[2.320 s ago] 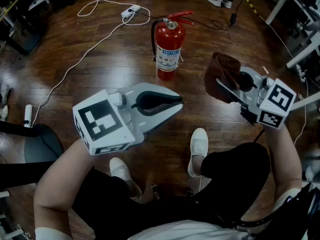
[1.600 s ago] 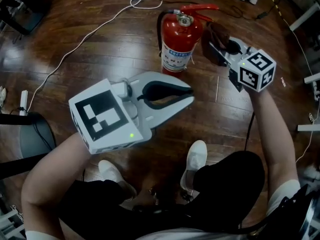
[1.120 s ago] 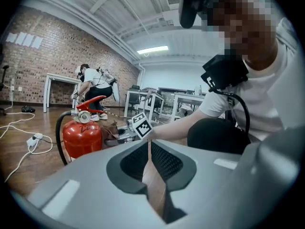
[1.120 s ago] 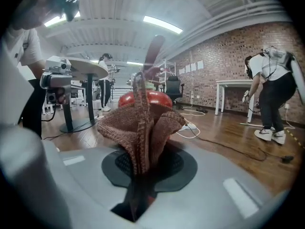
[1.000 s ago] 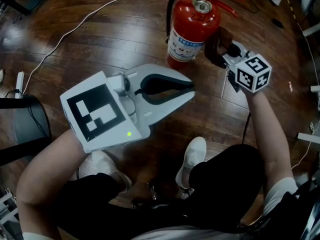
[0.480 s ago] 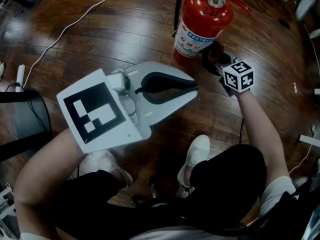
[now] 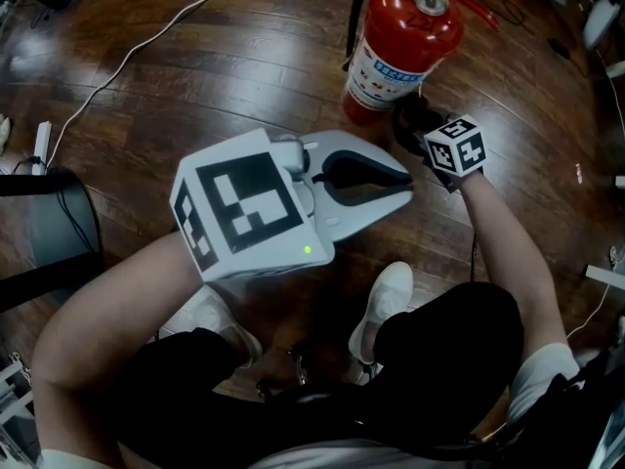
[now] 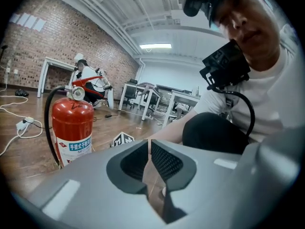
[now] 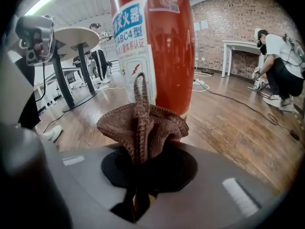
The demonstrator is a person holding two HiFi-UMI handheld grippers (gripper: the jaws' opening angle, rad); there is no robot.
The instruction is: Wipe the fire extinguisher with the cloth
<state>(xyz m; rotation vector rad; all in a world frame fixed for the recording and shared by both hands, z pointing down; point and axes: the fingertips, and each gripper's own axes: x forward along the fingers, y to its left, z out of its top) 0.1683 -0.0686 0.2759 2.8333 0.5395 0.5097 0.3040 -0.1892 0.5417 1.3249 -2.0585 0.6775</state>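
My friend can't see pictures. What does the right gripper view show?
The right tongs pinch a brown knitted cloth, bunched up right in front of a red fire extinguisher on a wooden floor. Far off, a person crouches.

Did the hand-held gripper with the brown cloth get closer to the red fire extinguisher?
Yes. The right hand-held gripper, shut on the cloth, moved from off to the fire extinguisher's right in to its base.
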